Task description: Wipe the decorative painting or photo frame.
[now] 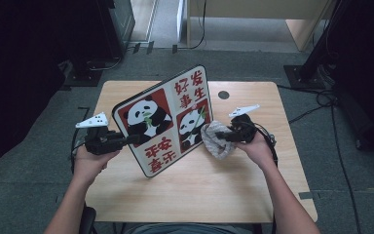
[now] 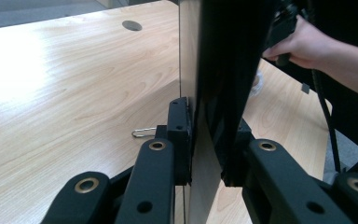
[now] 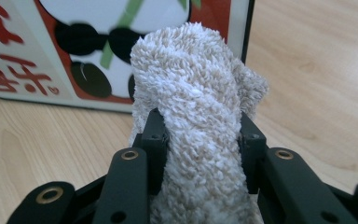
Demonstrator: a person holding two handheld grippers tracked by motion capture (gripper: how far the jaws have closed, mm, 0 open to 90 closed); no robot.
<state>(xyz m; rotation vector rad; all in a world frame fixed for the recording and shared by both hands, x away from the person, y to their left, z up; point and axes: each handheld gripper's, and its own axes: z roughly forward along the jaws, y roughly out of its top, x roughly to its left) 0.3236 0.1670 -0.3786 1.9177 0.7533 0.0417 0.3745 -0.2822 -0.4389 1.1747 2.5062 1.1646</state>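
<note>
A flat board (image 1: 163, 122) printed with pandas and red characters stands tilted on the wooden table (image 1: 195, 180), one corner resting on it. My left gripper (image 1: 134, 138) is shut on the board's left edge; in the left gripper view the board (image 2: 200, 70) is edge-on, pinched between both jaws. My right gripper (image 1: 221, 137) is shut on a beige fluffy cloth (image 1: 216, 140), which touches the board's right lower edge. In the right gripper view the cloth (image 3: 196, 107) bulges up between the jaws, just in front of the panda picture (image 3: 93, 51).
A round cable hole (image 1: 223, 95) lies in the table's far right part. A small metal clip (image 2: 142, 133) lies on the table beside the board. Cables (image 1: 331, 126) run over the floor to the right, and dark furniture (image 1: 24, 73) stands at the left.
</note>
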